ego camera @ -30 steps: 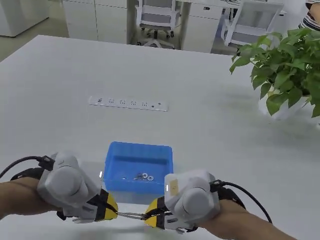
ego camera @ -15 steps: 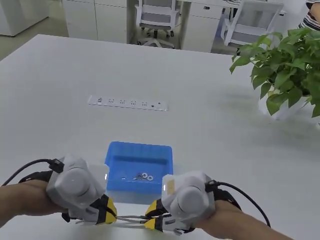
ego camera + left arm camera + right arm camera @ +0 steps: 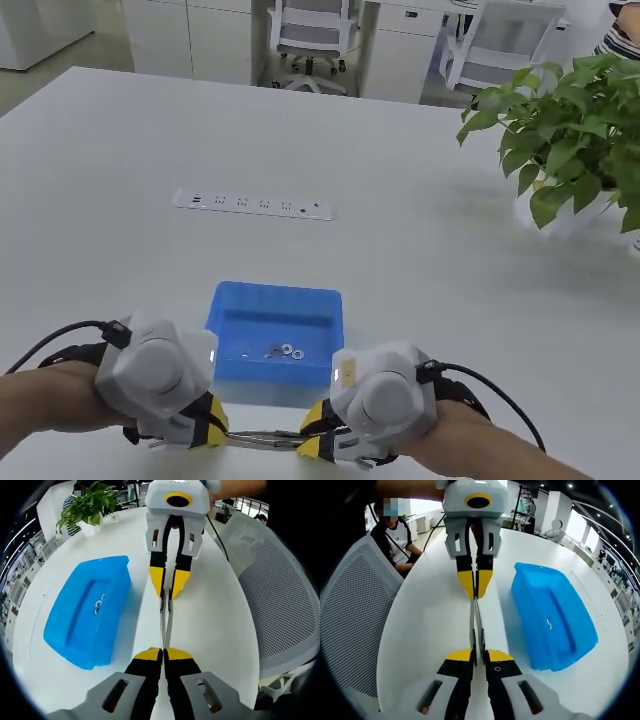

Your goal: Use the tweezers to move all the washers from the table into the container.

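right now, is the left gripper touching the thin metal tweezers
Touching. In the left gripper view, the left gripper pinches one end of the tweezers between closed jaws.

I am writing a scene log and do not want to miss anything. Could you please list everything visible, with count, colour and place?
table: one, white, under everything.
container: one, blue, on the table just beyond the grippers.
washers: small cluster, silver, inside the container; exact count unclear.
tweezers: one pair, metal, at the near table edge.
power strip: one, white, on the table beyond the container.
plant: one, green, in a white pot, far right of the table.
office chairs: two, pale, beyond the table.
left hand-held gripper: one, grey with yellow tips, shut on one end of the tweezers.
right hand-held gripper: one, same colours, shut on the other end.
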{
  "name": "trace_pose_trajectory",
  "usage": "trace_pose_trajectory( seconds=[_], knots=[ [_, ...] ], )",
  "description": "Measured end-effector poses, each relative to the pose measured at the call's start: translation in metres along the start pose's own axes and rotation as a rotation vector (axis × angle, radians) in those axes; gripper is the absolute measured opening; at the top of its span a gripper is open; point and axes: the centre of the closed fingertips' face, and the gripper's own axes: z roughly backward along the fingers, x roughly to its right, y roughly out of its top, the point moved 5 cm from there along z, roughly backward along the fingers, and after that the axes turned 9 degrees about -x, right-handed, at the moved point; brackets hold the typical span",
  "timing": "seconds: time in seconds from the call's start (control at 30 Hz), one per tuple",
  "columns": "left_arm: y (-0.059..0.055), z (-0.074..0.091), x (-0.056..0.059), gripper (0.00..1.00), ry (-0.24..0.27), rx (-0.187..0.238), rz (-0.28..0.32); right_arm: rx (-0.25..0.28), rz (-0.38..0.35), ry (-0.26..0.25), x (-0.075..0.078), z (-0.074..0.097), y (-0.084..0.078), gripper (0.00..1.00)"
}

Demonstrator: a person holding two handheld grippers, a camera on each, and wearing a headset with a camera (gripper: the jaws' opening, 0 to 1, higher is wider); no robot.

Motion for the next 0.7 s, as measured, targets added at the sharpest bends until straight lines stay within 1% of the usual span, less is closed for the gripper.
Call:
trace_pose_trajectory(
  seconds=[0.13,0.27,0.43,0.53,0.63,0.7],
  knots=[
    [-0.001,-0.001,0.0,0.06,0.002,-0.007,0.006,-0.002,0.001,-0.002,0.0,0.0,0.001,0.11],
    [-0.001,0.0,0.0,0.06,0.007,-0.001,0.015,-0.002,-0.001,-0.002,0.0,0.0,0.001,0.12],
    [-0.002,0.001,0.0,0.09,0.015,-0.001,0.021,0.007,-0.008,-0.01,-0.002,0.003,0.002,0.15],
    [-0.003,0.005,0.001,0.12,0.016,0.013,0.036,0.023,-0.033,-0.025,-0.001,0.01,0.002,0.18],
    [-0.004,0.01,0.0,0.15,0.027,0.028,0.059,0.027,-0.057,-0.041,-0.001,0.015,0.0,0.22],
    [-0.004,0.015,0.0,0.17,0.035,0.047,0.079,0.044,-0.074,-0.055,-0.001,0.02,0.001,0.24]
  ],
)
